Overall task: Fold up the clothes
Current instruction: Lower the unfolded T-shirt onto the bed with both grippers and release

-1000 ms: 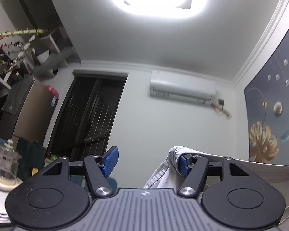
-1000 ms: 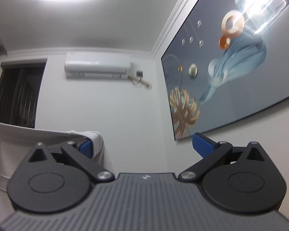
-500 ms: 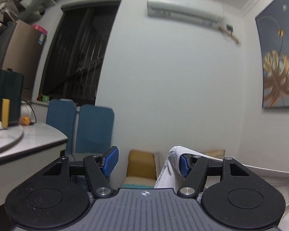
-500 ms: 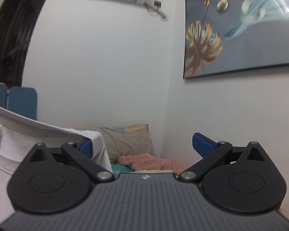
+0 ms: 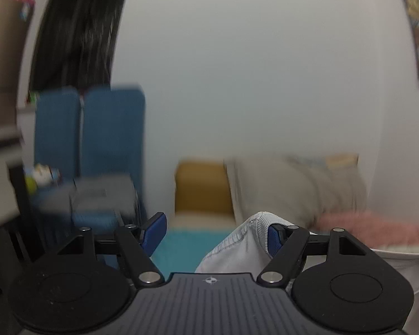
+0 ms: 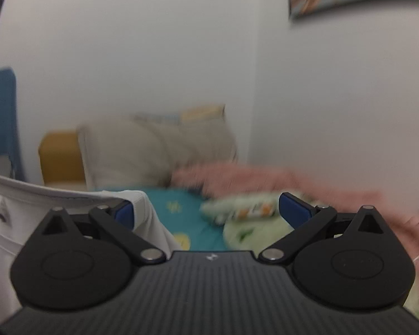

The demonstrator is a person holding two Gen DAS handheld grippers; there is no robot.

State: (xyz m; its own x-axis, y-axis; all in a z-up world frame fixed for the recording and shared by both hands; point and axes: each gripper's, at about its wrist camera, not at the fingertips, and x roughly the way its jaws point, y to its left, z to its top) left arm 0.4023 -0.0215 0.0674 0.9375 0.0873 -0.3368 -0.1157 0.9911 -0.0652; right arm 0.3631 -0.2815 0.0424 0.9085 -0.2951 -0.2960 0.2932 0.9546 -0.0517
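We see the left claw [image 5: 216, 233] spread wide, white cotton garment [image 5: 234, 247] draped over its right blue pad only. Right claw [image 6: 204, 212] also wide, same white garment [image 6: 69, 198] hooked over its left pad and stretched taut off to the left between the two claws. Garment hangs above the teal printed bed sheet [image 6: 178, 206]. Beige pillow [image 6: 153, 148] and pink fuzzy blanket [image 6: 265, 178] behind, blurred.

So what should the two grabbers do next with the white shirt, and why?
Probably lower it onto the teal bedsheet. The white shirt hangs stretched between the left gripper and right gripper, hooked over one finger of each while both jaws stand wide open. The bed lies just ahead and below, so laying it flat seems the sensible start for folding.
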